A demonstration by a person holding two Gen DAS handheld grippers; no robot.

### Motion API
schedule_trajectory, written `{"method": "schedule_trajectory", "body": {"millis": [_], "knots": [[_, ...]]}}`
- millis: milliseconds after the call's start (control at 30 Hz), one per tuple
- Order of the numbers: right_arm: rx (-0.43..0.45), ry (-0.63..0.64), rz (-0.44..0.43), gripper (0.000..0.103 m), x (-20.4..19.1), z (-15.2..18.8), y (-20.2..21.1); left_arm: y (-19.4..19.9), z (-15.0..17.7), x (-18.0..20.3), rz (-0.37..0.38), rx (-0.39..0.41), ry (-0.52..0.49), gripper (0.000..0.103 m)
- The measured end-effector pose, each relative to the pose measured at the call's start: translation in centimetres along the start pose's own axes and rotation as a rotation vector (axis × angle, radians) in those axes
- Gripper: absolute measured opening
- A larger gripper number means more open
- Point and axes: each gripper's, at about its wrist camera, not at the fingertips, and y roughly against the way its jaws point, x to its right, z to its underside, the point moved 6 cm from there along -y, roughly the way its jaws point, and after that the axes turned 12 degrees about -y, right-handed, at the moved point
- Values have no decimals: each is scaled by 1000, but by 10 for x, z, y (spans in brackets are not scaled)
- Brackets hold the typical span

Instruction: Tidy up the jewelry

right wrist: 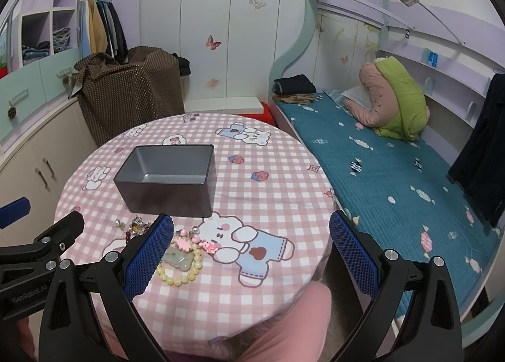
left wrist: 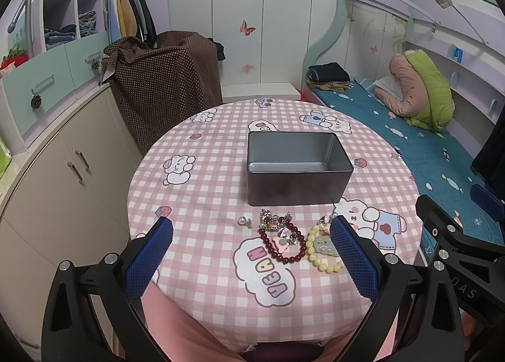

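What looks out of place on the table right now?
The jewelry sits loose on the tablecloth in front of the empty tin box: a dark red bracelet, a yellow bracelet and small pieces tangled together. Nothing looks spilled or broken.

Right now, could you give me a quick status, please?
Left gripper and right gripper open, empty. Jewelry heaped before empty tin. Nothing blocking.

Bare tablecloth (left wrist: pixel 205 198) flanks the tin (left wrist: pixel 296 169); jewelry (left wrist: pixel 284 232) crowds its front.
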Motion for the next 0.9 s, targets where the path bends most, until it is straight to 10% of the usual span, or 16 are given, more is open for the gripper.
{"method": "schedule_trajectory", "body": {"millis": [900], "knots": [[-15, -7, -6, 96, 1, 2, -6, 0, -3, 2, 10, 19, -7, 96]]}}
